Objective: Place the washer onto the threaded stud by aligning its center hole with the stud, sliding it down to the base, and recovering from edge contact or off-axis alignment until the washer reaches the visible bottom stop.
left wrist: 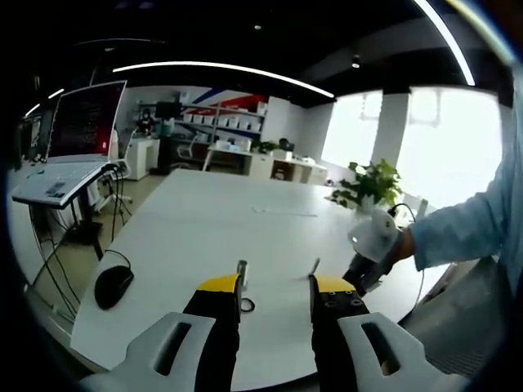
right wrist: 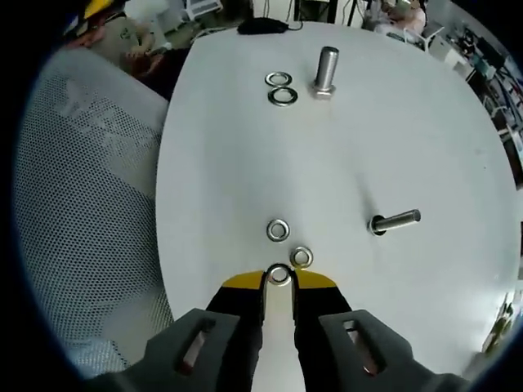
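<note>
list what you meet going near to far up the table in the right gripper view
right gripper shut on a silver steel washer → second loose washer → third washer → pair of touching washers → black computer mouse

My left tool (left wrist: 274, 287) hangs with its jaws spread wide, nothing between them. My right tool (right wrist: 279, 278) has its jaws drawn nearly together, pinching a washer (right wrist: 279, 274) at the tips. In the left gripper view, my gloved right hand (left wrist: 374, 238) shows, light-blue sleeve (left wrist: 466, 224) behind it.
</note>
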Demonstrator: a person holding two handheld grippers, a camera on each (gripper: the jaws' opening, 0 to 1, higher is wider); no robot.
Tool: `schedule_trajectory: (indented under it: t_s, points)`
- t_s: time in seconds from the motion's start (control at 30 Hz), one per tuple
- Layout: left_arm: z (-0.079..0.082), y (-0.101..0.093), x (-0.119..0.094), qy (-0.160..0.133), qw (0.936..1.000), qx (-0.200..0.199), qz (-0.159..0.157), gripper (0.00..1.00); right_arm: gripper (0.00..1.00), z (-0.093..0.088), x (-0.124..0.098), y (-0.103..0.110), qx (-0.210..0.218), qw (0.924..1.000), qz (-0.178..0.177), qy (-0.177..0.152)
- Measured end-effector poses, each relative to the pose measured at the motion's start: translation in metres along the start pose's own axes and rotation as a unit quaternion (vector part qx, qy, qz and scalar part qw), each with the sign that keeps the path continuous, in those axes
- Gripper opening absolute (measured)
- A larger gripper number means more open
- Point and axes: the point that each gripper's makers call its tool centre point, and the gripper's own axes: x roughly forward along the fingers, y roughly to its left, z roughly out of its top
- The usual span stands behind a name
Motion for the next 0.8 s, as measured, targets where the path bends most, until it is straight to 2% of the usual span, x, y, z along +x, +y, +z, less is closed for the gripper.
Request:
schedule_trajectory:
  t_s: [0.23, 0.8]
  points:
    - [0.001, 0.000, 0.000, -0.001, 1.0000, 0.000, 0.000, 0.31, 0.14, 0.004, -0.009, -0.007, 0.000, 1.0000, -0.003, -0.006]
    - [0.001, 0.000, 0.000, -0.001, 1.0000, 0.000, 0.000, 0.31, 0.14, 0.006, -0.032, -0.040, -0.019, 0.9995, -0.026, 0.002]
